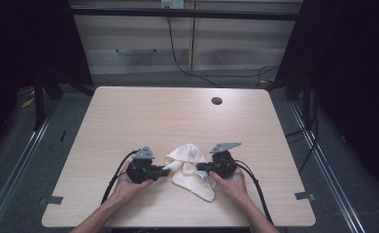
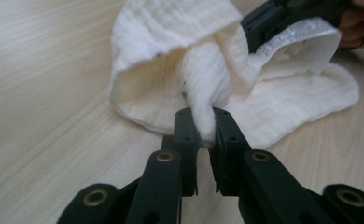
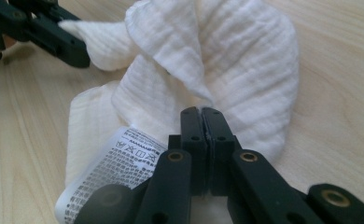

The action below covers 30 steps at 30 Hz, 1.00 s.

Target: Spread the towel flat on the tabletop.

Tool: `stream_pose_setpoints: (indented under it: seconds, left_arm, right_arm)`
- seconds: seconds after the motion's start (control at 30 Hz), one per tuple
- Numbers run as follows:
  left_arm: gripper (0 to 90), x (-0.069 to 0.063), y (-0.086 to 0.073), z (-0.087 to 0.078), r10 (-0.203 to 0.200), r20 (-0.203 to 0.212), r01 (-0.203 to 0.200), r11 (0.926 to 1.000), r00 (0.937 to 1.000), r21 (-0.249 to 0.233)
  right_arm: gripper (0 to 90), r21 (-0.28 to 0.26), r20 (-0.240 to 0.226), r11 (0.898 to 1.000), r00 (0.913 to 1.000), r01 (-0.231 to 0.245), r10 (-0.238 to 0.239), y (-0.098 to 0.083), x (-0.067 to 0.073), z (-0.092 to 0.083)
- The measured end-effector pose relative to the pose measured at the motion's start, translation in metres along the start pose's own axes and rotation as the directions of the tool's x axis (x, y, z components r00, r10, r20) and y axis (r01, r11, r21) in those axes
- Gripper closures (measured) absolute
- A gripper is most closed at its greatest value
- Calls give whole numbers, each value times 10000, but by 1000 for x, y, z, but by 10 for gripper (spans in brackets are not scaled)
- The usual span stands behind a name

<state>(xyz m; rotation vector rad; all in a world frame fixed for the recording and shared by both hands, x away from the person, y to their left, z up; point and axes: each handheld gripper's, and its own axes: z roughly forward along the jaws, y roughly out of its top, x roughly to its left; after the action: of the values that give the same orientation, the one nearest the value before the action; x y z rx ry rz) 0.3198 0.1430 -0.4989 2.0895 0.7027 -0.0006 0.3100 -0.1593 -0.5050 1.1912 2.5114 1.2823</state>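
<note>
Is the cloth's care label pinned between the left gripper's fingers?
No. The left gripper pinches a bunched fold of white cloth; the care label sits apart.

A: What lies around the work?

B: A pale wood-grain bench (image 1: 129, 116) with rounded corners, and 1 round dark hole (image 1: 216, 101) near its far right edge.

A: And beyond it?

B: Light cabinet doors (image 1: 144, 34) along the back, with a black cable (image 1: 178, 58) hanging down across them to the grey floor (image 1: 323, 160). Metal rails (image 1: 17, 155) run along the floor at both sides. Dark curtains (image 1: 27, 43) close in left and right.
</note>
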Motion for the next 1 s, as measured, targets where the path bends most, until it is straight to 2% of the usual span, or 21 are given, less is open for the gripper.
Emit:
stream_pose_setpoints:
  seconds: [0.2, 0.5, 0.6, 0.7, 0.73, 0.87, 0.9, 0.97, 1.0]
  left_arm:
    - [835, 9, 2, -14, -243, -104, 238, 9988, 9997, -438]
    - [835, 19, 3, -36, -359, -438, 315, 9948, 9984, -970]
    - [836, 22, 4, -46, -437, -411, 383, 9916, 9982, -1237]
    - [837, 18, 7, -52, -198, -529, 127, 9914, 9984, -1302]
    - [837, 18, 7, -52, -198, -529, 127, 9914, 9984, -1302]
    - [837, 13, 14, -60, -3, -459, -71, 9869, 9989, -1614]
    - [837, 13, 17, -63, 132, -559, -220, 9867, 9984, -1610]
    - [837, 13, 19, -64, 95, -575, -191, 9853, 9983, -1696]
    - [837, 13, 24, -67, 141, -580, -245, 9828, 9982, -1831]
  right_arm:
    - [881, -218, 108, 9998, 9999, -24, 27, 3, -2, -7]
    - [881, -1099, 493, 9935, 9982, -281, 336, 7, -13, -36]
    - [881, -1667, 751, 9854, 9960, -349, 479, 10, -20, -54]
    - [882, -2140, 866, 9761, 9945, -386, 583, 13, -22, -68]
    - [882, -2140, 866, 9761, 9945, -386, 583, 13, -22, -68]
    - [882, -2594, 1117, 9658, 9932, -36, 337, 20, -19, -85]
    - [882, -2700, 1121, 9629, 9932, 6, 309, 23, -19, -88]
    - [882, -2808, 1142, 9597, 9932, 88, 243, 25, -19, -92]
    - [882, -3026, 1159, 9530, 9930, 118, 245, 31, -19, -97]
